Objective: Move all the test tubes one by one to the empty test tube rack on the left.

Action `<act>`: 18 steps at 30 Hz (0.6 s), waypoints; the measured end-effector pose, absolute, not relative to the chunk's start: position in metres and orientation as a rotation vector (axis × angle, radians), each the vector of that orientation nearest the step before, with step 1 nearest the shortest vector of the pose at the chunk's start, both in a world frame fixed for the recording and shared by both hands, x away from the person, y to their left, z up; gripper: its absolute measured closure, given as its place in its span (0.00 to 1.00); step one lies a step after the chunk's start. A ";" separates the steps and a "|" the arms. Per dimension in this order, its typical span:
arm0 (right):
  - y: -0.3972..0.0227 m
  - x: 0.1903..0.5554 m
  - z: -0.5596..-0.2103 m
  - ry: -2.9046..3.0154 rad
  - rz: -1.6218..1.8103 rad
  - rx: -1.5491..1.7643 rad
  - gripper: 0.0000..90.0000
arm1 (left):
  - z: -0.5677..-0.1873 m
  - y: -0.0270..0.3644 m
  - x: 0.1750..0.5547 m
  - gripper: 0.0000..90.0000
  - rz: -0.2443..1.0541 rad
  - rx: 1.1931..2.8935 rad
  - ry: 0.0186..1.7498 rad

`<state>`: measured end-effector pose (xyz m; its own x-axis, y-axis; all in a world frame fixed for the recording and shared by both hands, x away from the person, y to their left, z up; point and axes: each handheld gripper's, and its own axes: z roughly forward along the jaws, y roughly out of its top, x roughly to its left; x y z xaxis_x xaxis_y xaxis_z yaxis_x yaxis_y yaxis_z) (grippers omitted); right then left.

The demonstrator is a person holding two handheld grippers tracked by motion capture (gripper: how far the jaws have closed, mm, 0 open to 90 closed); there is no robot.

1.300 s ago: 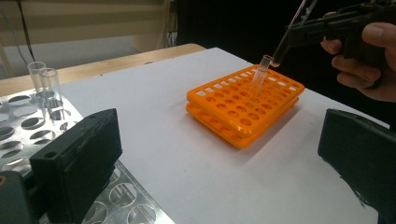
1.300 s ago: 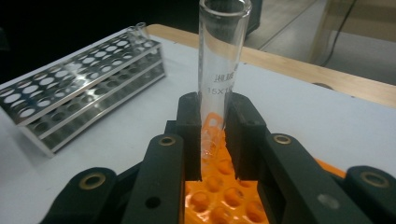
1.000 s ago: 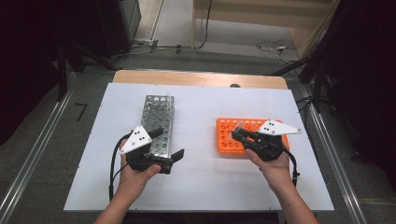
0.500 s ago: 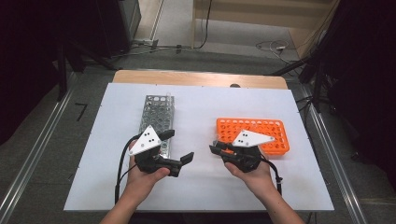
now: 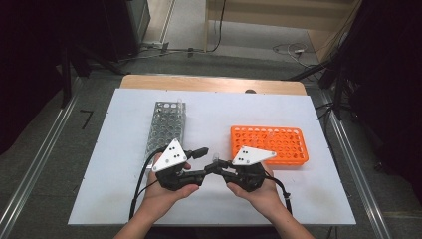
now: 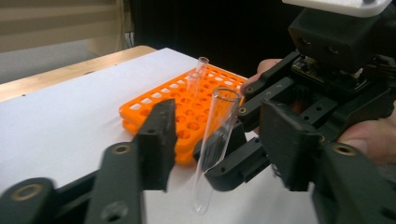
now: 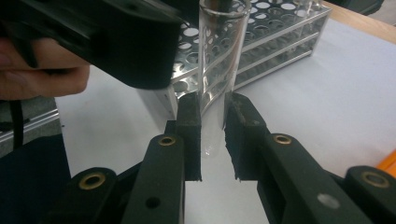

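My right gripper [image 7: 212, 135] clamps the glass test tube [image 6: 215, 144] near its lower end, upright, near-centre between the metal rack [image 5: 166, 127] and orange rack [image 5: 268, 144]; my left gripper [image 6: 219, 140], jaws just closing, seemingly isn't yet pressing it; I'd grip squarely before releasing.

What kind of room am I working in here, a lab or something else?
Probably a lab-style recording bench, not a working wet lab: a white table carries a metal tube rack and an orange tube rack, the right gripper holds an empty glass test tube, and cables trail across the grey floor behind.
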<state>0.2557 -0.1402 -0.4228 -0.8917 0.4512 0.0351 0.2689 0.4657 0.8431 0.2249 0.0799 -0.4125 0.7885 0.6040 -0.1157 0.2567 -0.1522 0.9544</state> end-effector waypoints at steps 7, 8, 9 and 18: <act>-0.135 0.252 -0.423 2.538 1.399 0.604 0.82 | -0.414 0.077 0.225 0.72 0.350 1.741 0.659; -0.134 0.252 -0.423 2.542 1.397 0.602 0.82 | -0.414 0.077 0.224 0.75 0.350 1.741 0.659; -0.134 0.251 -0.424 2.544 1.395 0.600 0.82 | -0.414 0.077 0.224 0.76 0.351 1.742 0.660; -0.132 0.250 -0.424 2.546 1.397 0.595 0.82 | -0.413 0.077 0.224 0.83 0.386 1.749 0.665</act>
<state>0.2501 -0.1318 -0.4243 -0.9043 0.4253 0.0361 0.2589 0.4793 0.8386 0.2237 0.0772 -0.4134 0.7841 0.6153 -0.0814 0.2342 -0.1718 0.9569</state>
